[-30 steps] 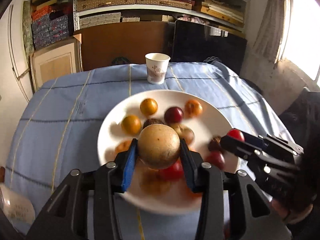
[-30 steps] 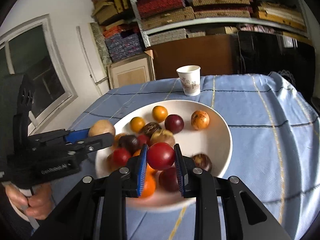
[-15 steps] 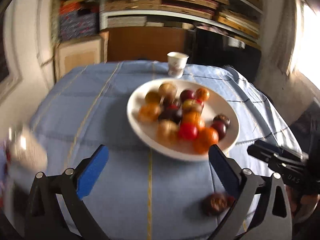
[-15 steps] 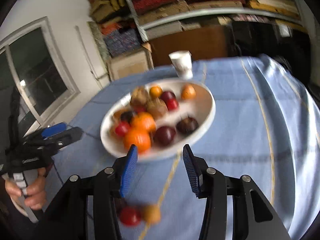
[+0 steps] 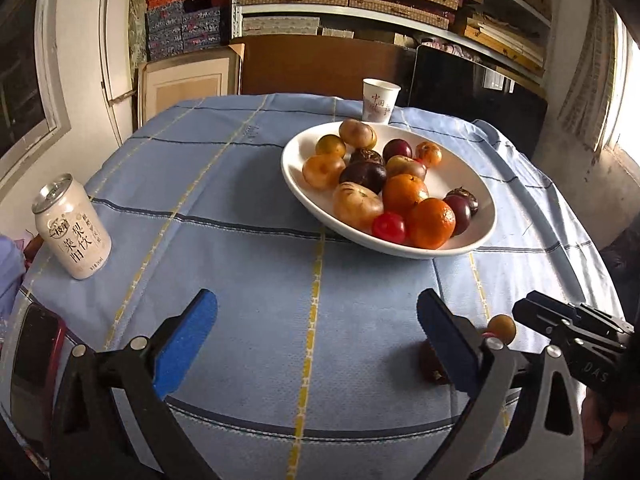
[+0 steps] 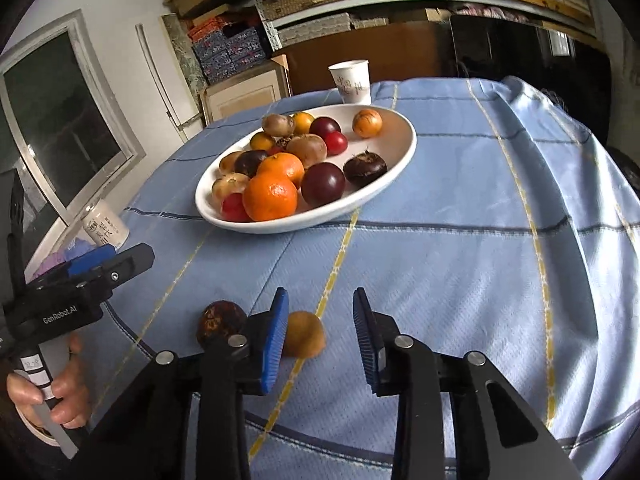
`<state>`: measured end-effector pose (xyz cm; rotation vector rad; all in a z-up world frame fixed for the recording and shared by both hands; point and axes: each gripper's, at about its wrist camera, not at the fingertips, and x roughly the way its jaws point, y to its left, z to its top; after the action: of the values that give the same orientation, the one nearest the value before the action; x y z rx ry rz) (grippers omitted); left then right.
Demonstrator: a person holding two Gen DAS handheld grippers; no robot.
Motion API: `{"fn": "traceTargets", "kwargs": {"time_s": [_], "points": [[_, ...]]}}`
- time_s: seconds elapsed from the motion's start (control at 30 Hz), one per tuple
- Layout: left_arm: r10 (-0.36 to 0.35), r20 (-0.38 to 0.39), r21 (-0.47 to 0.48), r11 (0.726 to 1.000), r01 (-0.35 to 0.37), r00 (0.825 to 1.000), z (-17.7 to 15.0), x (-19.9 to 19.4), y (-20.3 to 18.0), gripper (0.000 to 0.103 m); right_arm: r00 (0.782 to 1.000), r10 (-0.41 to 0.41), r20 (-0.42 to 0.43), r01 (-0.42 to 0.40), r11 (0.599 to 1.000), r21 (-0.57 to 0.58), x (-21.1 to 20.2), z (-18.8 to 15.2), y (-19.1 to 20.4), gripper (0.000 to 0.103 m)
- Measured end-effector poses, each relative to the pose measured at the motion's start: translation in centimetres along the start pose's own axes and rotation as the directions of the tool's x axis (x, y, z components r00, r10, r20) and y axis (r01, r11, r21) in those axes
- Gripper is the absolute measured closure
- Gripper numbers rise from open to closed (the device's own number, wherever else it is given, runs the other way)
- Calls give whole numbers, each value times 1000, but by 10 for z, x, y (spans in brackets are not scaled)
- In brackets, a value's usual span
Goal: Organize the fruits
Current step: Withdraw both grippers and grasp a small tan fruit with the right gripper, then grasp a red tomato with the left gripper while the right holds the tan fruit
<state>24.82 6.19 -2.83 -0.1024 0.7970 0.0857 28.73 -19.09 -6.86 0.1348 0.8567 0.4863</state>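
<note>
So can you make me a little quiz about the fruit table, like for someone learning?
1. True or false: every fruit is in the white bowl.
2. Which is nearer the paper cup? A) the drink can B) the white bowl
3. Fill in: the yellow-brown fruit lies between the right gripper fingers, next to the ____ pad.

Key:
1. False. The yellow-brown fruit and a dark brown fruit lie on the blue tablecloth.
2. B
3. Left. The closing jaws are not yet squeezing it. The left gripper is open and empty.
</note>
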Motion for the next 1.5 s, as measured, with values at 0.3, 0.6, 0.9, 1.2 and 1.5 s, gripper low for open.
{"fn": "traceTargets", "kwargs": {"time_s": [0.3, 0.6, 0.9, 1.2, 1.5], "points": [[-28, -18, -41, 999, 27, 999, 1, 0, 7, 5, 998, 25, -65, -25, 1000, 0, 7, -5, 3, 70], [-23, -4, -6, 1000, 23, 1000, 0, -3, -2, 5, 994, 70, -88, -69, 997, 18, 19, -8, 4, 71], [-45, -9, 26, 999, 45, 999, -2, -3, -9, 5, 982, 170, -84, -159, 980, 120, 13, -5, -6, 76], [-183, 53, 405, 903, 147, 982, -35, -23, -84, 21, 993, 119, -9, -117, 984, 135, -11, 6, -20, 76], [-265, -81, 485, 832, 270, 961, -44, -1, -106, 62, 993, 114, 3, -113, 984, 138, -19, 6, -25, 75]]}}
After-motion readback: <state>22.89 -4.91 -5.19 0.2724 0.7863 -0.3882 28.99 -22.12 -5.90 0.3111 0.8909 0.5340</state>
